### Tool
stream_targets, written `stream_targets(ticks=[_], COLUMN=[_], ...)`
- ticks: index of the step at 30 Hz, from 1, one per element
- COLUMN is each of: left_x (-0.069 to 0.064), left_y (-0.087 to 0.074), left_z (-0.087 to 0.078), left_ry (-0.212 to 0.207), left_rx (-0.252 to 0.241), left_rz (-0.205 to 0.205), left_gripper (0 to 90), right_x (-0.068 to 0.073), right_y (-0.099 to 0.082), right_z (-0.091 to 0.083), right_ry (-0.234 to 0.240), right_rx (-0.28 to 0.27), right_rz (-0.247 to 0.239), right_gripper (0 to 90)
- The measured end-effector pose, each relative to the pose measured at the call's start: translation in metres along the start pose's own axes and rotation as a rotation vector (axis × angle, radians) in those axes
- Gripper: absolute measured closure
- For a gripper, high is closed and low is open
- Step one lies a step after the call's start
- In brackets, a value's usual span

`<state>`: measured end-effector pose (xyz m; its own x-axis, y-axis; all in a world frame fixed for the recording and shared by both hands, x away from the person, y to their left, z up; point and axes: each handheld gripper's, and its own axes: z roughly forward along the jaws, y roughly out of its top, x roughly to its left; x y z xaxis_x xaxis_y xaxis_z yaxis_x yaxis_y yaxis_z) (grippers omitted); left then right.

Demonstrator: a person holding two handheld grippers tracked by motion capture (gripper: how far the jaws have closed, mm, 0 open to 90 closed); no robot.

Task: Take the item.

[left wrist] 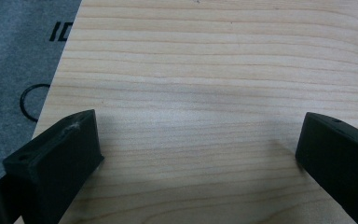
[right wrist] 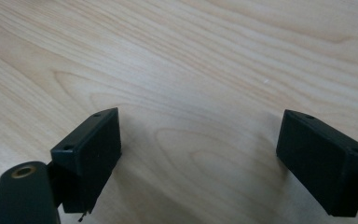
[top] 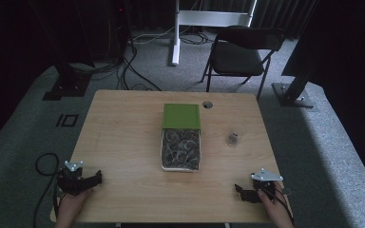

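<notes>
At the near tabletop point(top: 123, 142) corners: I held the left gripper point(top: 96, 178) and right gripper point(top: 239, 188) with jaws spread, empty, ready.
Centre: white box of tangled grey bits point(top: 181, 149), green lid point(top: 181, 115) slid back for access.
Small grey cup point(top: 232, 139): apart, rightward.

R claw point(right wrist: 198, 149) wide apart — bare wood table point(right wrist: 205, 56) below.

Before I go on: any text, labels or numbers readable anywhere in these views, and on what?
"ID" or "IO": black marking on the grey floor left of the table, cut off by the picture edge in the left gripper view; reading uncertain.
Green-lidded box: no lettering visible.
Small object on the table: too small to read.
</notes>
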<state>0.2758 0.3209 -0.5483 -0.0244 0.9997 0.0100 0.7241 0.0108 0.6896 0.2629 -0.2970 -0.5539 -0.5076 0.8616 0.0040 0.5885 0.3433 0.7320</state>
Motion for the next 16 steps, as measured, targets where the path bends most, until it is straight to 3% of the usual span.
stream_targets(ticks=[11, 13, 16], left_x=[-0.0007, -0.004, -0.0041], left_y=[-0.0003, -0.0025, -0.0026], left_z=[-0.0005, -0.0023, -0.0026], left_ry=[0.007, 0.032, 0.032], left_rx=[0.001, 0.0, 0.001], left_rz=[-0.006, -0.036, -0.036], left_gripper=[0.3, 0.3, 0.3], right_x=[0.0004, 0.0005, 0.0008], right_y=[0.0, 0.0003, 0.0004], right_z=[0.0002, 0.0006, 0.0007], right_ry=[-0.019, -0.022, -0.025], right_rx=[0.002, 0.001, 0.001], right_rz=[0.02, 0.022, 0.024], right_gripper=[12.8, 12.8, 12.8])
